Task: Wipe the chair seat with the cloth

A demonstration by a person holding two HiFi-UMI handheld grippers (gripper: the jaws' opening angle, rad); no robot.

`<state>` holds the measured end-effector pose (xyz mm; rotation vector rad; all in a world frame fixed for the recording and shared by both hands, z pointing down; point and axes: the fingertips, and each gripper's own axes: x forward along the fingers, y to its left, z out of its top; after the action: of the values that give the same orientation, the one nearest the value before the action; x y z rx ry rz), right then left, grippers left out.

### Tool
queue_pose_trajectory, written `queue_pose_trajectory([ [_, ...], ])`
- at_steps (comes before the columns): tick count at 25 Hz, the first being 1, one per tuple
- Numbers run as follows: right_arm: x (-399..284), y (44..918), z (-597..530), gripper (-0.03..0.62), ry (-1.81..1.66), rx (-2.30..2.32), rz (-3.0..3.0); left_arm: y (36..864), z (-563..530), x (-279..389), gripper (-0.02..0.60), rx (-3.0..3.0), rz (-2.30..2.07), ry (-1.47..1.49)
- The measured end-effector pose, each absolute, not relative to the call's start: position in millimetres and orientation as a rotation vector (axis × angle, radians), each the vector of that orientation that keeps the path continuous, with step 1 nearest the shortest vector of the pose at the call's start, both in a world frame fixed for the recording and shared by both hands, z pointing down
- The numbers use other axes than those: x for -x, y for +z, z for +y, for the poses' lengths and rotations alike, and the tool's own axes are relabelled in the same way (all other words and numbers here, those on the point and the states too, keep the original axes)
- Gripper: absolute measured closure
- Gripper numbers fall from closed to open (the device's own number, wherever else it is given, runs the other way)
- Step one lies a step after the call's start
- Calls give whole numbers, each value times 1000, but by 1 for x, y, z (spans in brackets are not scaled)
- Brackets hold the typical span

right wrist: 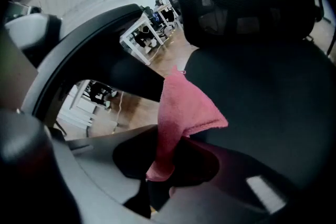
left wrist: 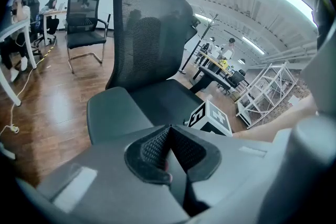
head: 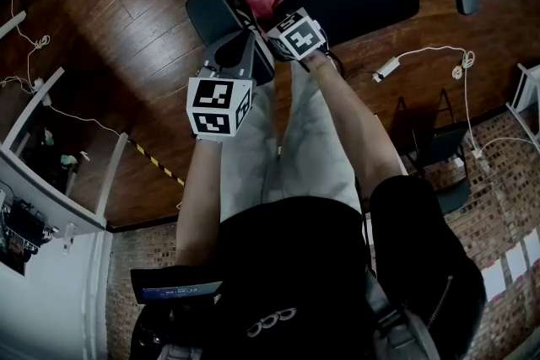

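Right hand-held gripper (right wrist: 161, 162) pinches the pink cloth (right wrist: 186, 107), covering part of the chair seat (right wrist: 273, 113); left hand-held gripper (left wrist: 169, 136) pressed together.

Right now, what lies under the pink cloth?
The black chair seat, below the pink cloth clamped in the right hand-held gripper. The cloth covers the spot beneath, so contact cannot be seen.
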<state>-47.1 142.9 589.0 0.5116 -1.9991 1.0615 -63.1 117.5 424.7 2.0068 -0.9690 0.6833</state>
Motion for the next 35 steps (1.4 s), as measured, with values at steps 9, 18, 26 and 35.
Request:
queue_pose_trajectory([
  [9,63,594,188,523,1273,-332,-2059,428,119,66,588,-1994,-954,718],
  [18,-45,617,141,523,1275,-581,-1981,429,113,67,588,-1951,-1071,720],
  [26,-195,632,90,523,1146,-805,-1806,428,114,70,588,-1859,-1237,705],
  [35,-336,610,44,523,909,-1097,-1607,432,128,56,588,-1823,-1289,789],
])
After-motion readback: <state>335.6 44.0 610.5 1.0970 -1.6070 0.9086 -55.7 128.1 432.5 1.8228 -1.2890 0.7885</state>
